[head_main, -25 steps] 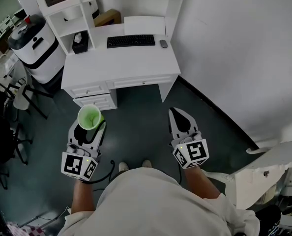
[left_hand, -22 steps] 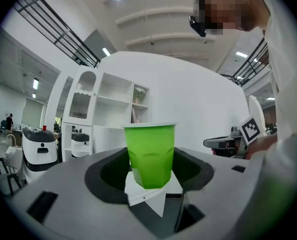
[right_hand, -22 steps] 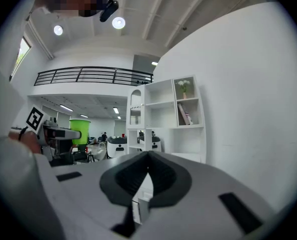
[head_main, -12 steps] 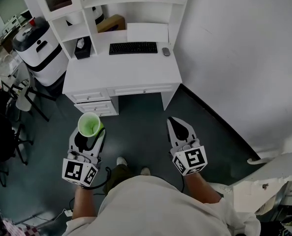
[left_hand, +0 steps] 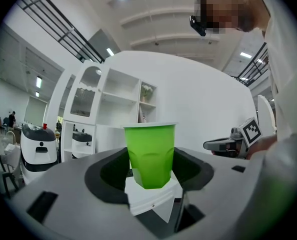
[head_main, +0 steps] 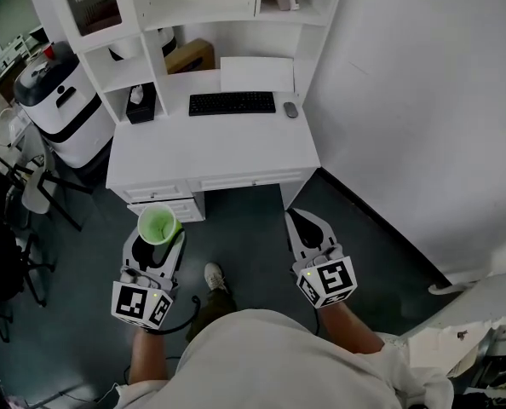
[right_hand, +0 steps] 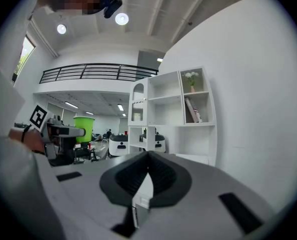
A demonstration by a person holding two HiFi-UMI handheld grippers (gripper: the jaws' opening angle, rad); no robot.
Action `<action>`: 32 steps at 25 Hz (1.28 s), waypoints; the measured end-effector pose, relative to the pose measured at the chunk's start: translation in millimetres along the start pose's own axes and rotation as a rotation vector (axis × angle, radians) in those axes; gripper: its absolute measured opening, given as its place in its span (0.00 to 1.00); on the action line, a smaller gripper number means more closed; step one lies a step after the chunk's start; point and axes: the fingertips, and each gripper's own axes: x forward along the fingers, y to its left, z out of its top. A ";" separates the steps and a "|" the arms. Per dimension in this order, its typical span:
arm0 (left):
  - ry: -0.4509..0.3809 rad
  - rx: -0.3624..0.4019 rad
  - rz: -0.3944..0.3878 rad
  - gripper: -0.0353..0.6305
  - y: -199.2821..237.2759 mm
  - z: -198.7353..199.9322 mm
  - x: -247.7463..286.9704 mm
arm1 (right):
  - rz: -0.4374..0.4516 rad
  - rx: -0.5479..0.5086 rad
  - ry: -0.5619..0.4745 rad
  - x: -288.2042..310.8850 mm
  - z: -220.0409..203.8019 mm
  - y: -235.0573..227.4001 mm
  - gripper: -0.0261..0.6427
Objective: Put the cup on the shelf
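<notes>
While the left gripper [head_main: 155, 244] grips the green cup [head_main: 158, 223], the right gripper's [head_main: 308, 222] fingers [right_hand: 164, 176] touch.

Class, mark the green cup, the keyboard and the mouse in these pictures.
green cup [left_hand: 149, 154], left gripper view, middle of its side wall
keyboard [head_main: 232, 103], head view, centre of its keys
mouse [head_main: 290, 109], head view, its top surface

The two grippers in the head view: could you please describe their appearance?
Both the left gripper and the right gripper are grey, tapering wedges with black-lined fingers. Each carries a white cube of black square markers. A black cable trails from the left one.
</notes>
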 end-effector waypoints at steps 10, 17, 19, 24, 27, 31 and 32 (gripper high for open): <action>-0.014 0.000 -0.071 0.45 84.9 10.5 85.9 | -0.071 -0.019 -0.010 108.6 22.9 -22.5 0.04; -0.010 0.001 -0.123 0.45 128.4 16.1 132.3 | -0.133 -0.008 -0.021 163.8 34.2 -37.3 0.04; -0.008 0.004 -0.133 0.45 136.2 16.5 142.5 | -0.144 -0.006 -0.024 174.5 36.4 -40.7 0.04; -0.006 -0.001 -0.139 0.45 151.3 19.4 163.7 | -0.145 -0.009 -0.017 195.8 39.4 -49.7 0.04; -0.003 -0.004 -0.132 0.45 155.9 18.9 178.4 | -0.136 -0.005 -0.009 208.0 36.5 -60.7 0.04; 0.002 0.003 -0.113 0.45 164.1 16.9 202.3 | -0.107 -0.002 -0.001 232.3 31.5 -78.5 0.04; 0.002 0.001 -0.104 0.45 167.6 15.8 209.7 | -0.096 -0.002 0.000 240.4 30.7 -83.4 0.04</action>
